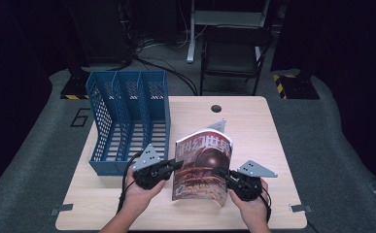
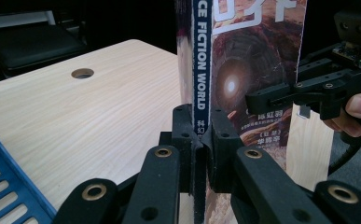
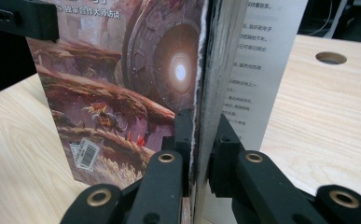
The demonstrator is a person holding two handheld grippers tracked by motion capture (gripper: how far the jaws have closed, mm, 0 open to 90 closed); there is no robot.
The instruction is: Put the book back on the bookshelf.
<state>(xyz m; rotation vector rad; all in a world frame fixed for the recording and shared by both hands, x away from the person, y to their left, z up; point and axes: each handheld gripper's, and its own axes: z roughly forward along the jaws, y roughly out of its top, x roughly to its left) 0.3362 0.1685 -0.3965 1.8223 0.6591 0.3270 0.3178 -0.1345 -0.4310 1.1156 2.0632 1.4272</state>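
Note:
A science-fiction magazine [image 1: 202, 165] with a reddish cover stands upright over the wooden table [image 1: 253, 126], held from both sides. My left gripper [image 1: 173, 167] is shut on its spine edge; in the left gripper view the pads [image 2: 200, 121] pinch the blue spine of the magazine [image 2: 253, 60]. My right gripper [image 1: 227, 175] is shut on the opposite, page-edge side, which bows slightly. In the right gripper view the jaws [image 3: 200, 126] clamp the pages of the magazine [image 3: 136, 79]. The right gripper [image 2: 281, 95] shows beyond the cover in the left gripper view.
A blue perforated file rack [image 1: 127, 121] with three slots stands at the table's left, just beyond my left hand. A round cable hole [image 1: 216, 108] sits near the table's far edge. A dark chair [image 1: 234, 53] stands behind the table.

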